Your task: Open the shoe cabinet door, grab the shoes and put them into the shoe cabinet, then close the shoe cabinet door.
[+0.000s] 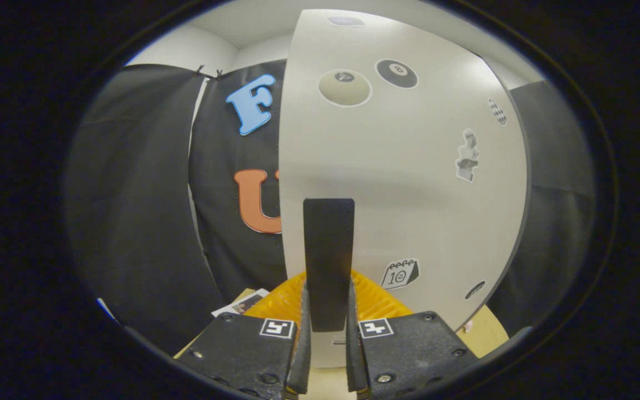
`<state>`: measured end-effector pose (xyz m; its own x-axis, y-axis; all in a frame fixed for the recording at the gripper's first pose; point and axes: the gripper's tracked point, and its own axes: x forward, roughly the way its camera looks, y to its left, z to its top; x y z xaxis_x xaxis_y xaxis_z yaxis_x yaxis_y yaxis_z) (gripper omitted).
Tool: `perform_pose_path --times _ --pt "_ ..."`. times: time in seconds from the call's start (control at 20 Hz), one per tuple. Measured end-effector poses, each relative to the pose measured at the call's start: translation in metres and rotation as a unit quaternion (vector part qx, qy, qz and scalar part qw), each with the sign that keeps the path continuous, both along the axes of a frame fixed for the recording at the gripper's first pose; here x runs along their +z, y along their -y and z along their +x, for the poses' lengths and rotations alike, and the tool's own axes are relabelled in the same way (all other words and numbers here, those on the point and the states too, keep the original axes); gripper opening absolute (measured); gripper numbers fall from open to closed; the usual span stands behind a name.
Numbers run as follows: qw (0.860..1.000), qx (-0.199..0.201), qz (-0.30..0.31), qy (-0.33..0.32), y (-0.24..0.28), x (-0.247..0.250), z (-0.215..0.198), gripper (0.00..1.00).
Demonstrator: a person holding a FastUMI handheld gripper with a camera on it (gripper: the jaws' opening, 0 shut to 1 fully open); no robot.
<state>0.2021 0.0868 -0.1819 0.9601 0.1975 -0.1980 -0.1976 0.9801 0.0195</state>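
A white shoe cabinet door (409,183) with several stickers stands close in front of me, its left edge against the black cloth. A black upright handle (328,244) is fixed low on the door. My gripper (328,303) is shut on this handle, with one finger (301,339) pressing on its left side and the other on its right. The lower end of the handle sits between the fingers. I cannot tell whether the door is open or closed, and the cabinet's inside is hidden behind the door.
Black cloth walls hang to the left and right of the door. A light wooden surface (489,333) lies below the door. A small printed card (242,304) lies on it, just left of the fingers.
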Motion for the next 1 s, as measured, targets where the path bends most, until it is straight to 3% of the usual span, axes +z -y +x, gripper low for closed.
perform_pose_path --times 0.6,1.0 --pt "0.997 0.076 -0.007 -0.016 0.040 0.002 -0.070 0.29" --pt "0.995 0.095 0.004 -0.023 0.087 0.003 -0.119 0.29"
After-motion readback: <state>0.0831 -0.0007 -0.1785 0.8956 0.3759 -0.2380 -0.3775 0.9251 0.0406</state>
